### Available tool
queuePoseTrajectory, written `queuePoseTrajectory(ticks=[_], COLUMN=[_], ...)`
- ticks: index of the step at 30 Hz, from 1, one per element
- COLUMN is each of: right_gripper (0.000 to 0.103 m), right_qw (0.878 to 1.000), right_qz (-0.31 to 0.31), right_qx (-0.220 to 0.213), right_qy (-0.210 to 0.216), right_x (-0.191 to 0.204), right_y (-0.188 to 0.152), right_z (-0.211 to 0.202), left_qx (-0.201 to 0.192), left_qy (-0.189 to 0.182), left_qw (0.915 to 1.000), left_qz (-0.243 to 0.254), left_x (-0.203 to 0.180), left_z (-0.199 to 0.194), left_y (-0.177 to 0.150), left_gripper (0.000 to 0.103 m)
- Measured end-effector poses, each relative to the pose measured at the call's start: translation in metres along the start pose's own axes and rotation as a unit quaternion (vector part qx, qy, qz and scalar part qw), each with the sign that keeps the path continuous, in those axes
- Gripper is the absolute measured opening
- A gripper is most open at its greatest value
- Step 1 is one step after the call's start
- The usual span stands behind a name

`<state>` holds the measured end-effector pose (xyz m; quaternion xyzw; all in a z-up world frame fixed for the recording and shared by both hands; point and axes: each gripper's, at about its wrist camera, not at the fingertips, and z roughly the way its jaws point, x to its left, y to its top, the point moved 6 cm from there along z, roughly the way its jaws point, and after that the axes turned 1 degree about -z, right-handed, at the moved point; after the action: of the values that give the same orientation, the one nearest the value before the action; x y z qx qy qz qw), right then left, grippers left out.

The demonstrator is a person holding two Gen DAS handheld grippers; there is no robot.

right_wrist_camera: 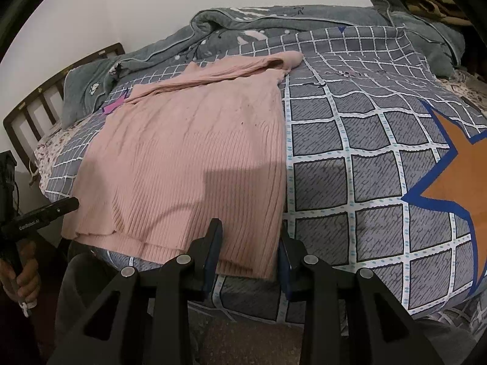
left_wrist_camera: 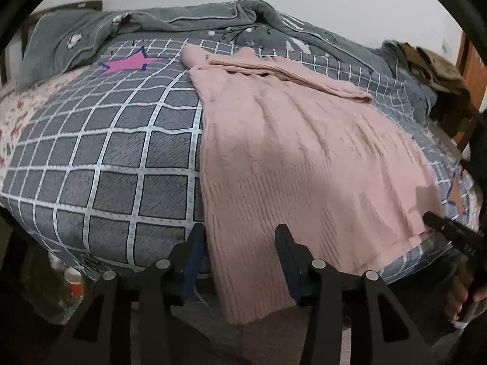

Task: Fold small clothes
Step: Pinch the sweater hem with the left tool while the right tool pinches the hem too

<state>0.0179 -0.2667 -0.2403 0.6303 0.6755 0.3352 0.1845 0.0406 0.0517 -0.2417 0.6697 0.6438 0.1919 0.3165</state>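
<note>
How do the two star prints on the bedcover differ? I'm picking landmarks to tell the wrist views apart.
The pink star looks small and sits far up the bedcover, near the grey quilt; the orange star looks large and lies near the bed's front edge. The pink sweater overlaps the pink star in the right wrist view; the orange star lies apart from it. Both have dark blue outlines.

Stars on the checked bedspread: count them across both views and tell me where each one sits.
2. A pink star lies toward the headboard end, beyond the pink sweater. An orange star lies on its other side. The sweater may hide others.
</note>
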Motion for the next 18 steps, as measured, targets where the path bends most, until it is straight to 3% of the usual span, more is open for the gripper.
queuePoseTrajectory(ticks=[10, 14, 18], right_gripper=[0.034, 0.029, 0.029], right_qw=[1.000, 1.000, 1.000], right_qz=[-0.006, -0.013, -0.016], right_qx=[0.006, 0.010, 0.013], right_qy=[-0.003, 0.002, 0.010], right_x=[0.0014, 0.0051, 0.0073], right_y=[-0.0003, -0.0017, -0.0027], right_z=[-0.0005, -0.0003, -0.0001], left_qx=[-0.008, -0.006, -0.002], left_qy=[-0.003, -0.006, -0.022], left_qw=[0.9999, 0.9999, 0.9997], left_qz=[0.011, 0.010, -0.010], left_x=[0.0005, -0.0013, 0.0023], left_z=[-0.0063, -0.0059, -0.0055], left_y=[-0.0058, -0.0052, -0.0036], left_gripper=[0.044, 0.022, 0.014])
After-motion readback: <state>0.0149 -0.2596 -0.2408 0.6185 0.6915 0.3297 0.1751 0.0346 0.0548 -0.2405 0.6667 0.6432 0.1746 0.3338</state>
